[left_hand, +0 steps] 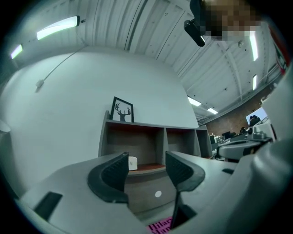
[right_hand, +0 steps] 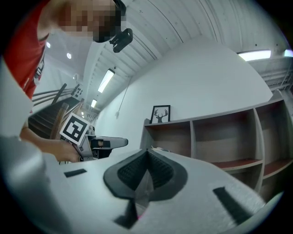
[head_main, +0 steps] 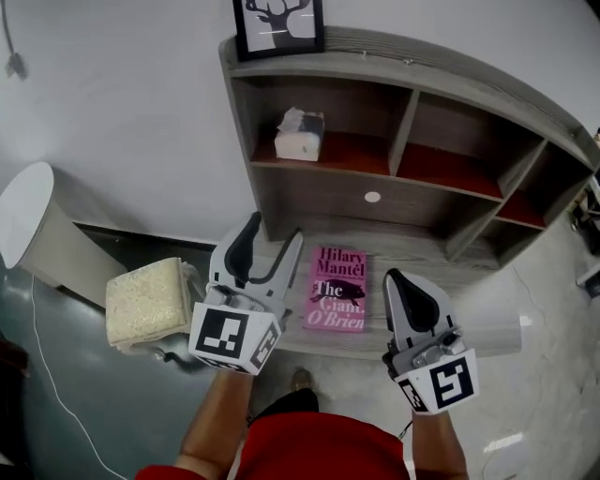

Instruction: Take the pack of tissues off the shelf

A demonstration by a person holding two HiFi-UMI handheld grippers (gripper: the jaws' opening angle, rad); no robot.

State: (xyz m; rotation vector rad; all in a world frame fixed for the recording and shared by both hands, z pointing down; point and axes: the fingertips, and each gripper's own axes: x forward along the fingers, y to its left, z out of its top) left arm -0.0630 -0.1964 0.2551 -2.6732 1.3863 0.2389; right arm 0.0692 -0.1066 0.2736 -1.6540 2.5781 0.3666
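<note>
A white pack of tissues (head_main: 300,135) lies in the upper left compartment of the grey shelf unit (head_main: 394,192), on its red floor. In the left gripper view the pack of tissues (left_hand: 132,162) shows small and far off, between the jaws. My left gripper (head_main: 272,246) is held well short of the shelf, pointing toward it, jaws open with nothing between them. My right gripper (head_main: 396,278) hovers to the right at about the same distance, its jaws shut and empty; the right gripper (right_hand: 147,155) shows its pads pressed together.
A pink book (head_main: 337,289) lies on the low ledge in front of the shelf, between the two grippers. A framed deer picture (head_main: 278,26) stands on top of the shelf. A pale cushioned stool (head_main: 145,302) and a white bin (head_main: 37,230) sit at the left.
</note>
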